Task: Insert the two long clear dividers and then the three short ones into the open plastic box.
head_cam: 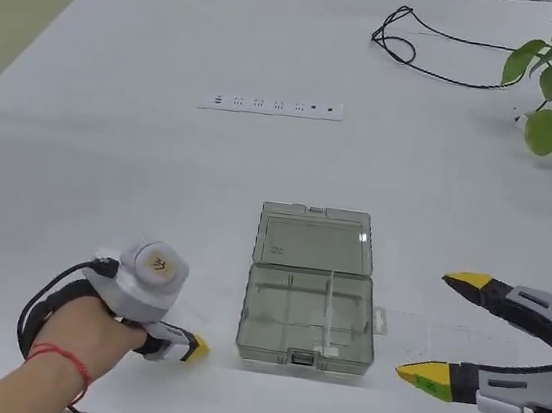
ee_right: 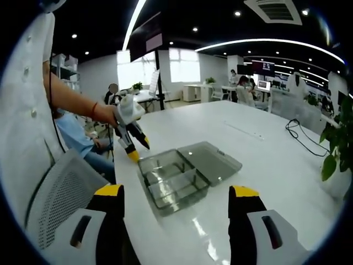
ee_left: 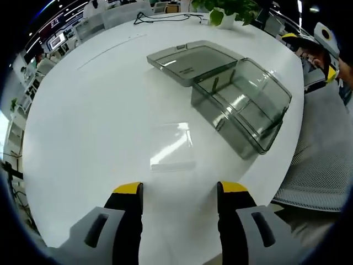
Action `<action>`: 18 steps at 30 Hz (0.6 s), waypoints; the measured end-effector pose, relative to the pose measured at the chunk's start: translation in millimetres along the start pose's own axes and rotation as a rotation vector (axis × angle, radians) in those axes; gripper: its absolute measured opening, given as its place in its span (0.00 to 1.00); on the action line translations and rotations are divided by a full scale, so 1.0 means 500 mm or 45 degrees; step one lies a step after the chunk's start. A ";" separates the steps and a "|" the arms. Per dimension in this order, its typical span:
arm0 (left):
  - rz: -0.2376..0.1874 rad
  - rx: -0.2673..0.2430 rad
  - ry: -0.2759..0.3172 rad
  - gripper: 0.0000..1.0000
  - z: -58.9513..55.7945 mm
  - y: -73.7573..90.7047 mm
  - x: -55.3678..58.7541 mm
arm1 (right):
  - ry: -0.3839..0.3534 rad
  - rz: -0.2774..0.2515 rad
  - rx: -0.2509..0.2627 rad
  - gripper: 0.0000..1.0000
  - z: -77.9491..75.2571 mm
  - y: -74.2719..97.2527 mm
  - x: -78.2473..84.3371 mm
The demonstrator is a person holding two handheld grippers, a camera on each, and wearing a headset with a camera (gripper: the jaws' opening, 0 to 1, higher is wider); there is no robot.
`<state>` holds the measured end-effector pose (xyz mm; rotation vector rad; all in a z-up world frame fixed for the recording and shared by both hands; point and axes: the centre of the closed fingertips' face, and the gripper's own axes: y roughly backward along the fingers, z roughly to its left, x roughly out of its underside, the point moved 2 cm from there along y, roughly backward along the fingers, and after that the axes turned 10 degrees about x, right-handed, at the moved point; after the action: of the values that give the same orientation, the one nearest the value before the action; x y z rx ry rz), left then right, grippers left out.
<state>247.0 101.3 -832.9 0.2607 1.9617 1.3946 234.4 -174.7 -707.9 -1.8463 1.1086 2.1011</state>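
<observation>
one box (head_cam: 303, 357); one loose divider (ee_left: 172, 146) — left gripper (ee_left: 179, 190), right gripper (head_cam: 447, 329) both spread

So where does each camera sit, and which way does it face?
Head view: on the headset, looking forward and down at the open plastic box; left gripper, hand and right gripper show.
Left gripper view: on the left gripper, facing a clear divider and the box; own jaws at bottom.
Right gripper view: on the right gripper, facing the box and the left gripper beyond; own jaws at bottom.
Shared: all three see the box.
</observation>
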 end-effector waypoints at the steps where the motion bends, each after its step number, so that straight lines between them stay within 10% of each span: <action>1: 0.002 -0.005 0.006 0.52 0.001 -0.001 -0.001 | -0.001 -0.001 0.003 0.78 -0.001 0.000 -0.001; 18: 0.025 -0.014 0.029 0.32 0.014 0.001 -0.001 | -0.021 -0.009 0.021 0.77 0.001 0.001 -0.001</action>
<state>251.9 106.5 -833.3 0.2603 1.9746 1.4263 233.7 -174.4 -707.1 -1.8200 1.1105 2.0931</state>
